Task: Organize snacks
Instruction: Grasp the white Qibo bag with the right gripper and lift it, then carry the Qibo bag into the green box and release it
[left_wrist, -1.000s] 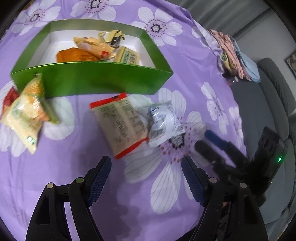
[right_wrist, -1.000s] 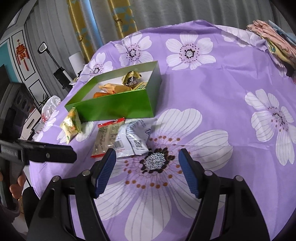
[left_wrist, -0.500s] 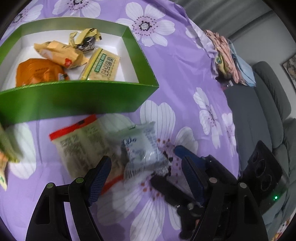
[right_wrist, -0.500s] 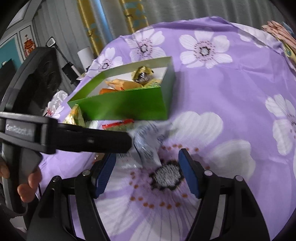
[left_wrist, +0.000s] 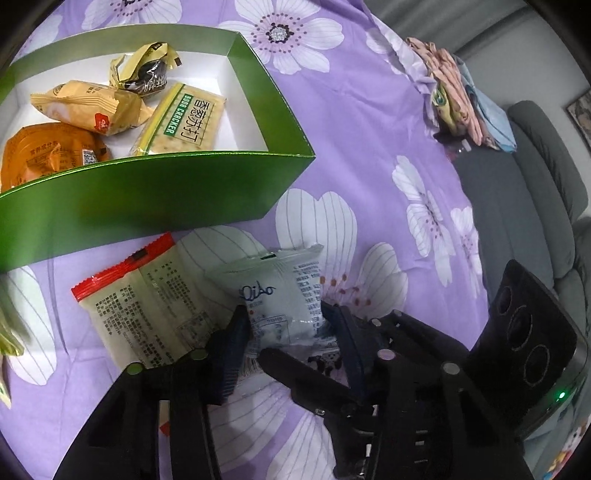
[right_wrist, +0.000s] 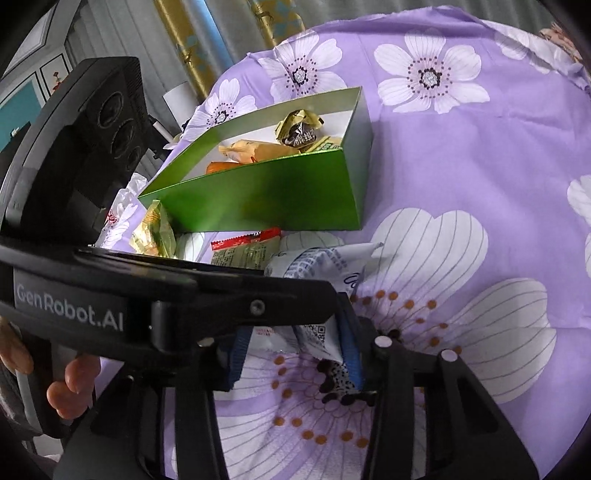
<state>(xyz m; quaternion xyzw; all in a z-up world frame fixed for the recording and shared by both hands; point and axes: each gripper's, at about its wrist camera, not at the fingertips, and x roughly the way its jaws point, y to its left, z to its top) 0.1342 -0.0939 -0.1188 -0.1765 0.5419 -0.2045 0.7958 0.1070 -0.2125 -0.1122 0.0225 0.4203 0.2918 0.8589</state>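
In the left wrist view, the green box (left_wrist: 155, 192) occupies the upper left of the frame, standing on the purple floral tablecloth (left_wrist: 369, 155). Inside it, from left to right, lie an orange packet (left_wrist: 44, 151), a tan wrapped snack (left_wrist: 88, 107), a gold-and-black wrapped candy (left_wrist: 146, 70) and a soda cracker packet (left_wrist: 184, 122). Below the box, left of centre, a red-edged snack packet (left_wrist: 147, 302) lies flat on the cloth, well outside the box. Just right of it, partly overlapping its edge, sits the white-blue snack pouch (left_wrist: 284, 295). The left gripper (left_wrist: 286, 328) is closed on this pouch: its blue pads (left_wrist: 236, 343) press against both sides of the pouch's lower half. The right gripper (left_wrist: 369, 354) reaches in from the lower right and grips the same pouch at its near end. A stack of folded clothes (left_wrist: 458, 107) lies at the upper right, above a grey sofa (left_wrist: 524, 229). In the right wrist view, a yellow-green snack bag (right_wrist: 155, 229) lies at centre left beside the box's (right_wrist: 266, 195) near corner; the pouch (right_wrist: 317, 266) sits at frame centre, pinched between the right gripper's (right_wrist: 295, 354) fingers, with the left gripper (right_wrist: 229, 291) crossing in from the left above it.
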